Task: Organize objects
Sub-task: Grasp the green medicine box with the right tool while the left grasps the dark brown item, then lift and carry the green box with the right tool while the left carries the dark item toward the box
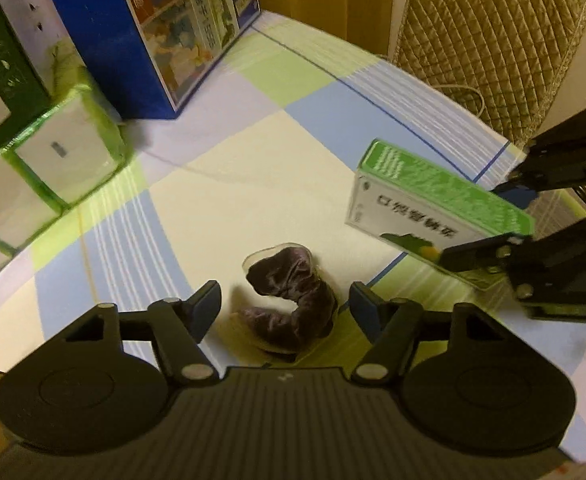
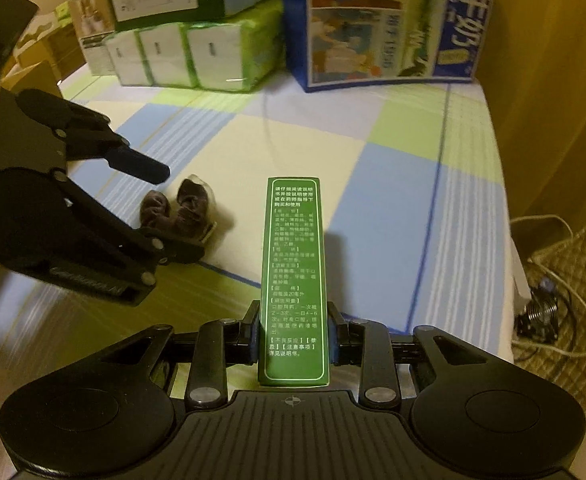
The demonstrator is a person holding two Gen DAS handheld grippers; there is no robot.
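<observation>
The right gripper (image 2: pixel 293 334) clamps the slim green cardboard medicine box (image 2: pixel 293 280) by its narrow sides, lifted above the checked pastel surface (image 2: pixel 393 200) for carrying. The left gripper (image 1: pixel 283 304), spread wide, straddles the dark brown crumpled scrunchie (image 1: pixel 291 300), presumably lining up a grasp.

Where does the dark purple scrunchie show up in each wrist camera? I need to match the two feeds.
Left wrist view: the dark purple scrunchie lies low in the centre, on the checked cloth, between the open fingers of the left gripper.
Right wrist view: the scrunchie sits left of centre, between the left gripper's fingers, left of the green box clamped in the right gripper.
Shared landmark: the blue carton at the back.
</observation>
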